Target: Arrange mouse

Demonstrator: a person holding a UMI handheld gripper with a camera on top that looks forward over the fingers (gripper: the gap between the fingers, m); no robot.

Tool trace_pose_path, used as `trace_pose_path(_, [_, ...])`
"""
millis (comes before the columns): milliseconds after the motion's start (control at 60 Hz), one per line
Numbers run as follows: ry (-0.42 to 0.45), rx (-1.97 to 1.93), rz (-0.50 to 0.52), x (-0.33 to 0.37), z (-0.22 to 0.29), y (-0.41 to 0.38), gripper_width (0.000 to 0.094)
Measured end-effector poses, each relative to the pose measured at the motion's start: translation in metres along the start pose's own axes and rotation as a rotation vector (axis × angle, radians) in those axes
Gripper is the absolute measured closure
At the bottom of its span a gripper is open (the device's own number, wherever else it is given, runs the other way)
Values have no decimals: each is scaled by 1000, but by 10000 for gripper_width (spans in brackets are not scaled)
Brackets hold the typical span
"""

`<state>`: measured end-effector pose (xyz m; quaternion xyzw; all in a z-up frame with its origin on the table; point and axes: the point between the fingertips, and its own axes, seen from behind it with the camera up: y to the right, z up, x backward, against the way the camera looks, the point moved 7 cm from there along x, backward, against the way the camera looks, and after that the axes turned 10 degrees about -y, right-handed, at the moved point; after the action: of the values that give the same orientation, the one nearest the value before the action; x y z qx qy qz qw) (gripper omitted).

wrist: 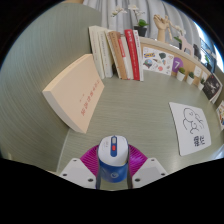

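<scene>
Mouse clamped between gripper fingers, apparently in the carrying step; next move calls for setting it on desk.

We seem to be at a study or home-office desk: a pale green desktop carries a row of upright books against a white wall, a closed beige book lying flat, a printed card, and small potted plants.
</scene>
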<state>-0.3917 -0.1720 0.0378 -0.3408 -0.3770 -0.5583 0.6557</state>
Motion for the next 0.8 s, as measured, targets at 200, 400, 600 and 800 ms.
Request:
trace_pose_path(200, [123,27,-22,71,66,27,579])
trace_pose_path(400, [335,-19,-149,162,149,119,578])
trace_pose_path(600, [385,-78,-211,170,179,240,580])
trace_pose_path(800, [187,-85,-204,80,141,318,582])
